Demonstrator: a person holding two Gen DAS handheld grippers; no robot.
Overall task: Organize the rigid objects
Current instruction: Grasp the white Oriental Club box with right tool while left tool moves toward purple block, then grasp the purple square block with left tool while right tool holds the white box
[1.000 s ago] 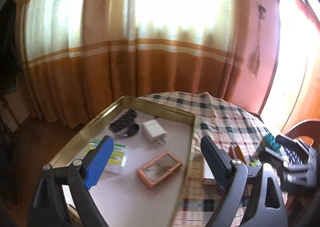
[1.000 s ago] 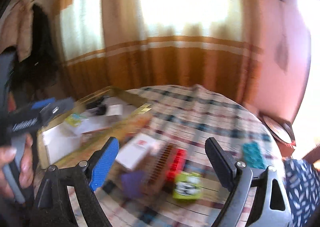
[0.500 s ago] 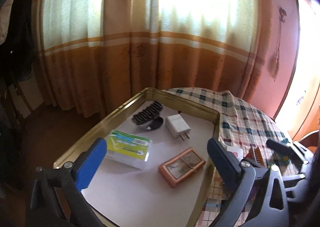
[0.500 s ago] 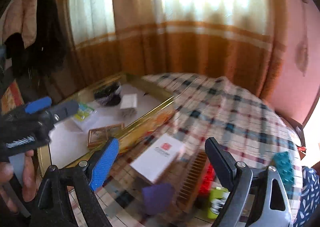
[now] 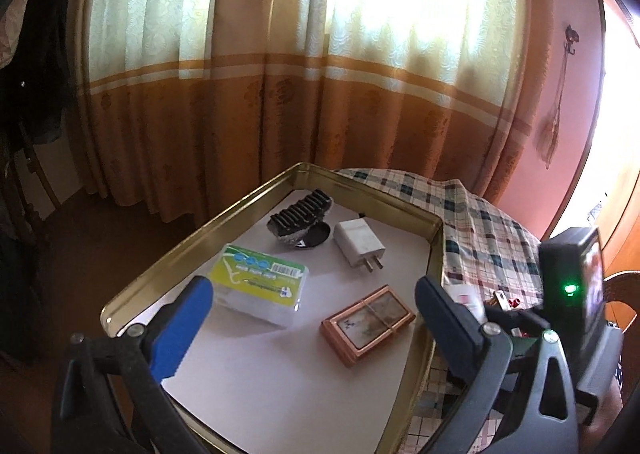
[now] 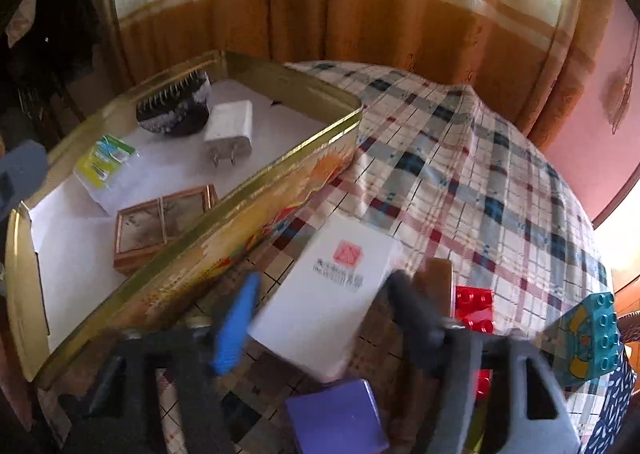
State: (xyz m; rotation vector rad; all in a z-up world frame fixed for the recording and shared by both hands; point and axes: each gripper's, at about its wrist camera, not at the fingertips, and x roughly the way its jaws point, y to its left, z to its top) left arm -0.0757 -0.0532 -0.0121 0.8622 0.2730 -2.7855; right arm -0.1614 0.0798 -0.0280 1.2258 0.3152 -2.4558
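Observation:
My right gripper (image 6: pixel 320 318) is low over the plaid table. Its jaws are closing, with a white box with a red logo (image 6: pixel 332 286) between them; both pads touch its long sides, though the picture is blurred. My left gripper (image 5: pixel 316 318) is open with nothing between its fingers, hovering over the near end of a gold tin tray (image 5: pixel 224 222). On the tray's white liner lie a black brush (image 5: pixel 300 214), a white charger (image 5: pixel 360 242), a clear box with a green label (image 5: pixel 260 286) and a copper-framed box (image 5: pixel 368 318).
Around the white box lie a purple block (image 6: pixel 336 418), a red brick (image 6: pixel 474 302), a brown comb (image 6: pixel 438 278) and a teal brick (image 6: pixel 592 338). The tray's gold wall (image 6: pixel 256 210) stands just left of the right gripper. Curtains hang behind the table.
My right gripper has come down and forward onto the white box, and its jaws have narrowed from wide to the box's sides. The left gripper stays open over the tray.

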